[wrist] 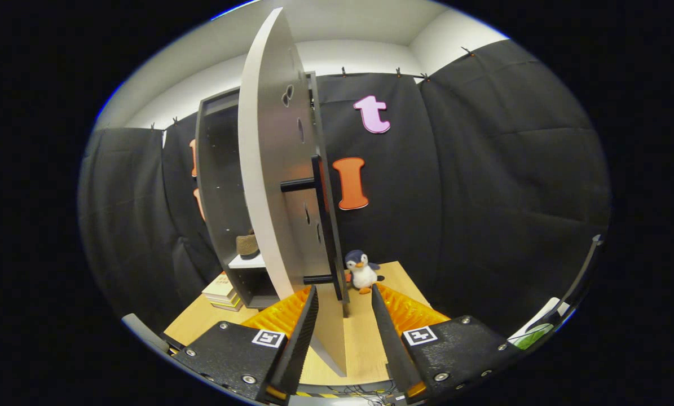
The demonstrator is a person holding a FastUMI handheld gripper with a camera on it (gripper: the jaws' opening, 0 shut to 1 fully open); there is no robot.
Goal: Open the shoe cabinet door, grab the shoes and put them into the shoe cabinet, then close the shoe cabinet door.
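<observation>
The shoe cabinet [218, 186] is a dark open-fronted box standing on the wooden table [359, 338]. Its pale door [269, 169] is swung out towards me and I see it nearly edge-on. A long black bar handle [326, 225] runs down the door's face on two stubs. A brown shoe [247, 246] rests on a white shelf inside the cabinet, left of the door. My gripper [344, 288] is open. The door's lower corner lies between its fingers, close to the left finger [305, 321], and the handle's lower end is just ahead of the fingertips.
A small penguin toy [362, 270] stands on the table just beyond the right finger, beside the door. A stack of books [222, 290] lies at the cabinet's left foot. Black cloth walls close in behind and on both sides.
</observation>
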